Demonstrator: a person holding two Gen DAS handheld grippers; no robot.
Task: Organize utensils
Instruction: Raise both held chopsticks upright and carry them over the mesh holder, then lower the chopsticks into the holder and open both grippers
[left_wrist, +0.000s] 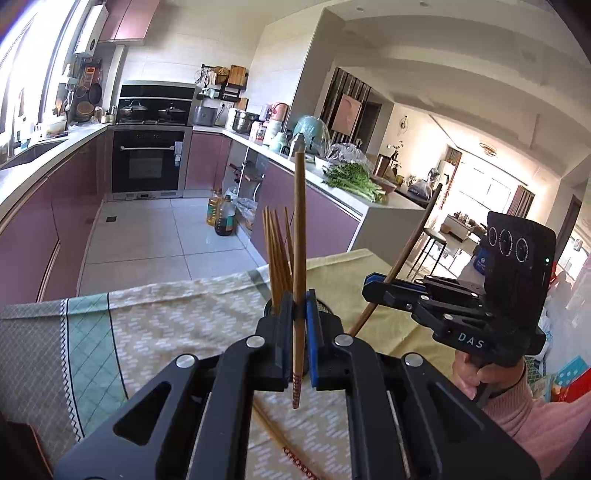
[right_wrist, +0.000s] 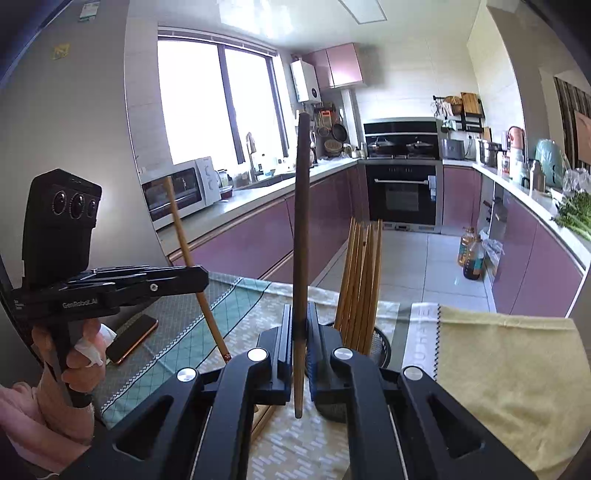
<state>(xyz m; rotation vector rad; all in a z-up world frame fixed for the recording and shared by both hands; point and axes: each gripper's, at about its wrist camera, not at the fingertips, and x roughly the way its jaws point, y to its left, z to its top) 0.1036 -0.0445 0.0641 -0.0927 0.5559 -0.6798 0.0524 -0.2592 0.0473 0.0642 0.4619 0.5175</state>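
Left wrist: left hand-held gripper (left_wrist: 299, 332) pinches chopstick (left_wrist: 299, 236) upright, patterned end down.

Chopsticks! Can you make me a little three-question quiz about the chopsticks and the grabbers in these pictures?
1. True or false: both grippers are shut on a chopstick.
2. Where do the other chopsticks stand? A) in the sink B) in the black holder C) on the stove
3. What lies flat on the cloth under the left gripper?

Key:
1. True: the left gripper pinches the light chopstick, the right gripper the dark chopstick.
2. B, the black holder.
3. The loose chopsticks on the cloth.
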